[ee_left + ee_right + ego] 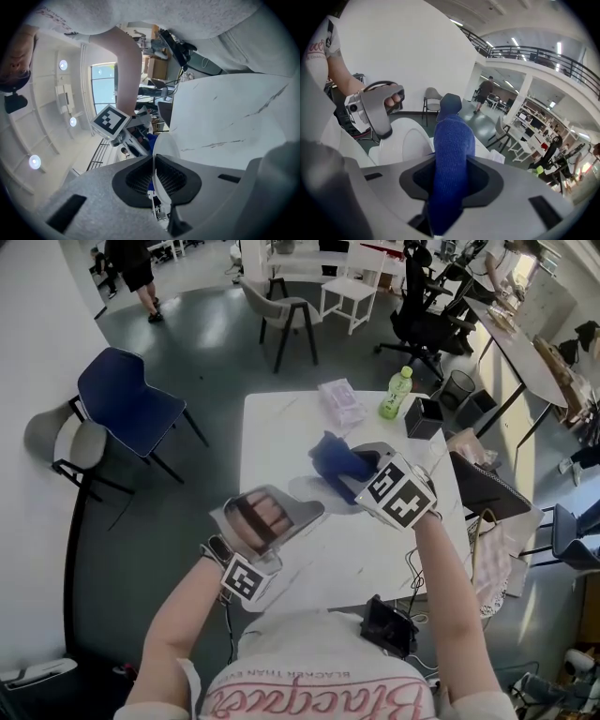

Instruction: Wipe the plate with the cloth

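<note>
A black box (424,418) sits at the table's (281,427) far right edge; I can't see inside it. The left gripper (153,164) pinches the plate (410,140) by its rim, held up on edge above the table. The right gripper (450,176) clamps the cloth (452,140), which sticks out lengthwise just beside the plate. A bottle (396,393) and a packet (340,401) stand at the far edge, and the near tabletop is bare.

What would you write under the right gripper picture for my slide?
Right gripper shut on a blue cloth, facing the white plate that the left gripper holds by its rim.
</note>
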Available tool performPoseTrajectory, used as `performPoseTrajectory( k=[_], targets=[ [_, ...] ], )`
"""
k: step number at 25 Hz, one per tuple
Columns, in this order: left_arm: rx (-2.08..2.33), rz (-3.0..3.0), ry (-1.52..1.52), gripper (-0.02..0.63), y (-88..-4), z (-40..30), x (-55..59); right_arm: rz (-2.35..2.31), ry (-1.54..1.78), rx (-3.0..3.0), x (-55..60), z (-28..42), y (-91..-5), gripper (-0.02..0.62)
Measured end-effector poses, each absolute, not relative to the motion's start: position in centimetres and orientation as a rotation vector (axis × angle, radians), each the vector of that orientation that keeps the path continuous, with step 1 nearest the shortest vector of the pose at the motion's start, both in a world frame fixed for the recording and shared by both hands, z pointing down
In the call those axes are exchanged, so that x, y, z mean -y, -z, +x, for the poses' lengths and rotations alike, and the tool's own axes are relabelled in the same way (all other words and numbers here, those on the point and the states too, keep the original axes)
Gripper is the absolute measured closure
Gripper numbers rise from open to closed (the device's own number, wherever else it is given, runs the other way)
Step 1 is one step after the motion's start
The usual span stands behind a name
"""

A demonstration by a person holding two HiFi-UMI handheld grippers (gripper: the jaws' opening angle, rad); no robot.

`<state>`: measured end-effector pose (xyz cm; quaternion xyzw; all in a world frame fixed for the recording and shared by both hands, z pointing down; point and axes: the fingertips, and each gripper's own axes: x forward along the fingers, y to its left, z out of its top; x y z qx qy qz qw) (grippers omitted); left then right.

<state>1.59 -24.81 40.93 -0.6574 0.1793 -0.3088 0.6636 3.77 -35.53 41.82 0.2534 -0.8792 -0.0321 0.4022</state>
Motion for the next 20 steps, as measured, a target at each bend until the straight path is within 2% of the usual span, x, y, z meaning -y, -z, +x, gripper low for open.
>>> performPoseTrajectory(
  k=[14,20],
  targets=[
    [-0.498,-1.549,0.700,0.591,-40.3,0.4,25.2,0.839,0.061,2.089,37.6,9.7,-46.6,0.469],
    [-0.732,-1.873,0.648,0.591,-39.8,-1.9,27.4,1.030,0.015,2.160,37.1,10.9,-44.9,0.469]
  ],
)
